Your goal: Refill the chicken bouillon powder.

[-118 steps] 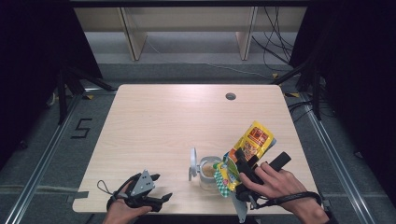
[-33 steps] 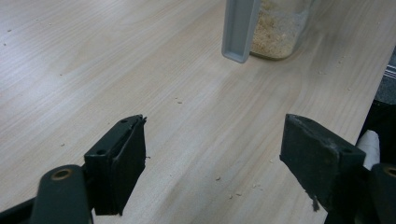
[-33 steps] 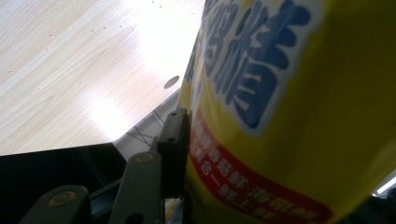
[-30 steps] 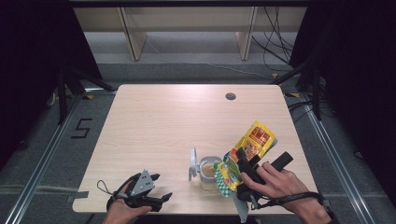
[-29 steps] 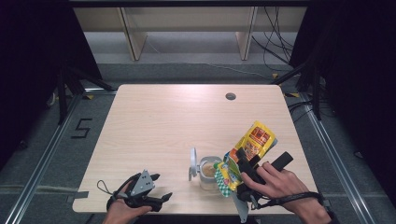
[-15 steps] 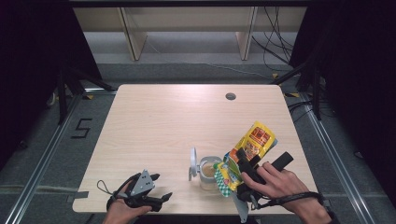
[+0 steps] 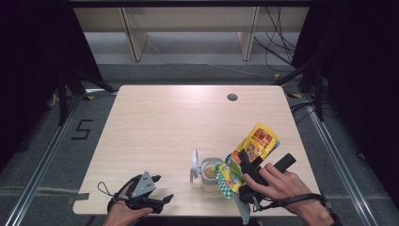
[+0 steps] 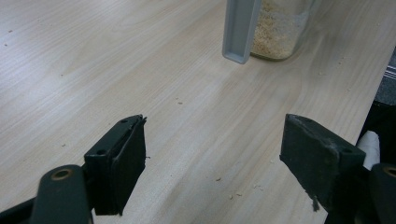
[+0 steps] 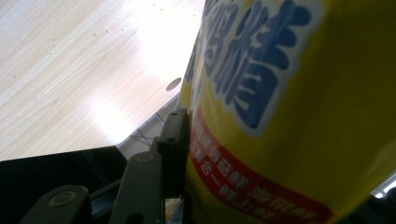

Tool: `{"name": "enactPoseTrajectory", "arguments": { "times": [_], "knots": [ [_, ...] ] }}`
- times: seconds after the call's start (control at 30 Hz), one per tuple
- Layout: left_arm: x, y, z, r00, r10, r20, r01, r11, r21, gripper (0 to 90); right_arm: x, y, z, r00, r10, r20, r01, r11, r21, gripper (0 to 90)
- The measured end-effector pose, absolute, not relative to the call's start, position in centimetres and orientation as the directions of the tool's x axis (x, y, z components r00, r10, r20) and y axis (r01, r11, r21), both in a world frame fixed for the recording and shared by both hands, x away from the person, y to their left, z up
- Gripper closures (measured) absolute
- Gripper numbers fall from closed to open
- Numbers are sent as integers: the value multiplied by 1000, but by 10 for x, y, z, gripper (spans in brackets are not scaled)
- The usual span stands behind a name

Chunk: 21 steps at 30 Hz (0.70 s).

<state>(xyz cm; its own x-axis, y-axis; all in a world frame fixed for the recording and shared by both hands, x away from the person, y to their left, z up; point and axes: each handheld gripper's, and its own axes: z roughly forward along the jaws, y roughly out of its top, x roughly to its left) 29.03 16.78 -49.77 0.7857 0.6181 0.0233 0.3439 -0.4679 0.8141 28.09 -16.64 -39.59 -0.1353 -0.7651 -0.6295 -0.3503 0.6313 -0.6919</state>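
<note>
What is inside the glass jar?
The jar holds pale crumbs in its lower part. The yellow bag covers its right side, hiding that part.

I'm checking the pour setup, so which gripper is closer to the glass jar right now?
Right. The right gripper holds the yellow bag tipped right beside the glass jar. The left gripper sits open near the table's front edge, apart from the jar.

Bare table (image 7: 169,122) beyond jar (image 7: 210,173), pouch (image 7: 251,148)
</note>
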Motion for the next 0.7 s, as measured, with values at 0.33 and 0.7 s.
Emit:
{"name": "enactPoseTrajectory", "arguments": {
  "times": [0.33,0.7],
  "knots": [
    [290,168,-498,786,618,23,344,-468,814,217,281,-167,-396,-141,-764,-630,-348,634,-691,609],
    [290,169,-496,789,613,27,349,-485,802,217,282,-168,-396,-132,-769,-625,-365,624,-691,610]
  ]
}}
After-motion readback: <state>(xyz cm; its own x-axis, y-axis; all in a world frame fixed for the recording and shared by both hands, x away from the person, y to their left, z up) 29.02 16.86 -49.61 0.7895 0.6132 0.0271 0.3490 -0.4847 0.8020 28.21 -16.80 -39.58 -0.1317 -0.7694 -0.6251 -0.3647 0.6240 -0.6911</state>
